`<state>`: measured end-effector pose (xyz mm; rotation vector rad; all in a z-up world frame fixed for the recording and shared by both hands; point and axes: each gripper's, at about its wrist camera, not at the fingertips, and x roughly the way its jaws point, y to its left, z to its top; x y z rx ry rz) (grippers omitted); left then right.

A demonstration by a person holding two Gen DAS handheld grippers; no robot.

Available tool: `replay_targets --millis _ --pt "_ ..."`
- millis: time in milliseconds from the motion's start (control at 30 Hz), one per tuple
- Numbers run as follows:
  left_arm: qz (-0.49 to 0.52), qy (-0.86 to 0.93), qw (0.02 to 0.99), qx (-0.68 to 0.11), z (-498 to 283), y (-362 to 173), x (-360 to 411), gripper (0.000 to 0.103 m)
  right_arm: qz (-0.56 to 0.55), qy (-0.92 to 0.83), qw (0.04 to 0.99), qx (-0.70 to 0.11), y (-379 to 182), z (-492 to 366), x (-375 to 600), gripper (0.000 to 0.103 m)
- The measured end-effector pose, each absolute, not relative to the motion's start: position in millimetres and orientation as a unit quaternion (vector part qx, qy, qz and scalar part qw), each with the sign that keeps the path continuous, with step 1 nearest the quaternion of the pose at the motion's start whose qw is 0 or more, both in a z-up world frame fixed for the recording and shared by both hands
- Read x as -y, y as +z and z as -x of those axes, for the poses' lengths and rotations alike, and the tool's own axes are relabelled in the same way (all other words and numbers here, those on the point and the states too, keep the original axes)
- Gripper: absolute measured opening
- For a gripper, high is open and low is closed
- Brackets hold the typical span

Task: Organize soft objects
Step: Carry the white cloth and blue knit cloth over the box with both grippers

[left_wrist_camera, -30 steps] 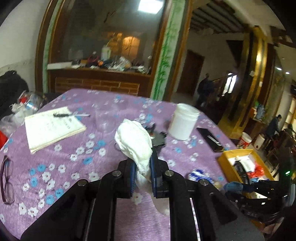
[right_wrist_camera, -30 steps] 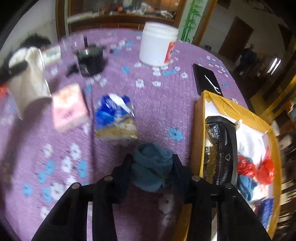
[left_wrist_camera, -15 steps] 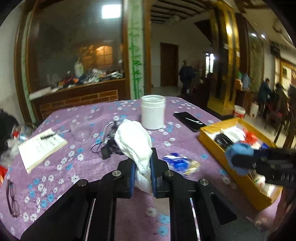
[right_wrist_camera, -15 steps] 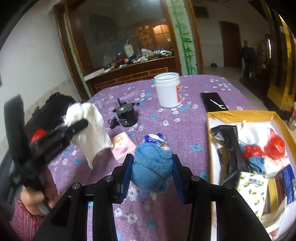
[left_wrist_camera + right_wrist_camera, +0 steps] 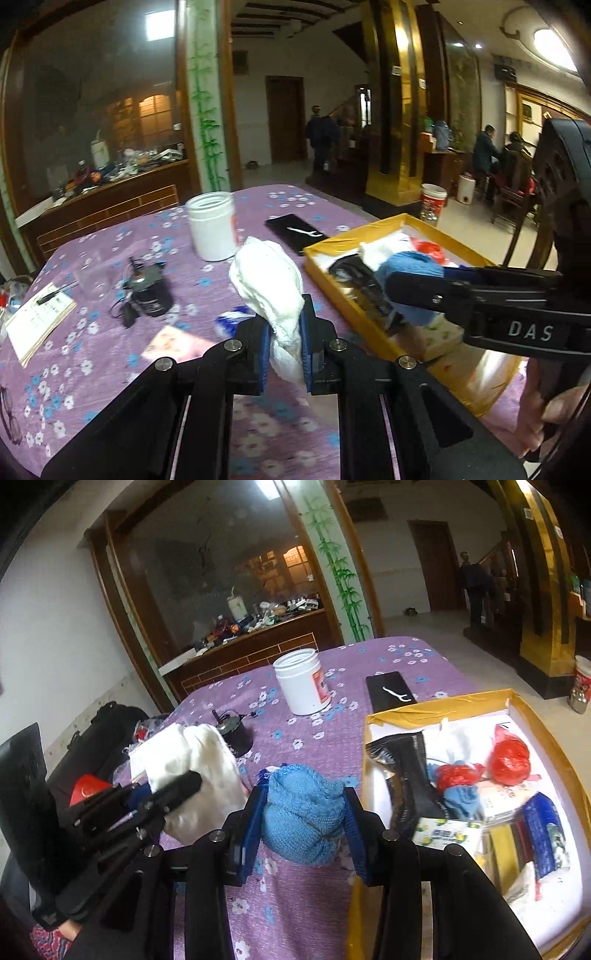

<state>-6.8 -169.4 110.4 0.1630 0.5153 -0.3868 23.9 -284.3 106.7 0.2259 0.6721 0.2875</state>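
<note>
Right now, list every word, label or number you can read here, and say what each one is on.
"DAS": white letters on the black body of the right tool.
White jar: red label, print too blurred to read.
Packets in the yellow box: print too small to read.
Notebook: writing unreadable.

A matt purple floral cloth covers the desk (image 5: 110,354). The white cloth (image 5: 271,280) looks soft and crumpled, the blue knit bundle (image 5: 301,816) ribbed; the white jar (image 5: 303,686) is smooth plastic.
</note>
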Motion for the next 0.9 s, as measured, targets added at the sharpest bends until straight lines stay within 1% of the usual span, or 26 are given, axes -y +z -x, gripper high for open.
replay_targets --millis 233,500,700,900 --pt "-0.095 -0.212 0.939 -0.256 11.9 113.5 205.3 0.011 -0.131 0.127 0.930 -0.318 109.1 -14.9 316.1 0.042" --pt "-0.081 -0.259 0.924 -0.270 1.9 129.2 254.6 0.011 -0.144 0.091 0.935 -0.310 120.7 -11.9 364.5 0.043" --pt "-0.052 -0.297 0.904 -0.304 -13.8 126.2 288.6 0.011 -0.147 0.047 0.937 -0.312 127.3 -19.0 409.0 0.043" --pt "-0.035 -0.317 0.877 -0.359 -31.4 104.5 317.7 0.011 -0.143 0.008 0.928 -0.343 111.0 -39.2 441.0 0.043"
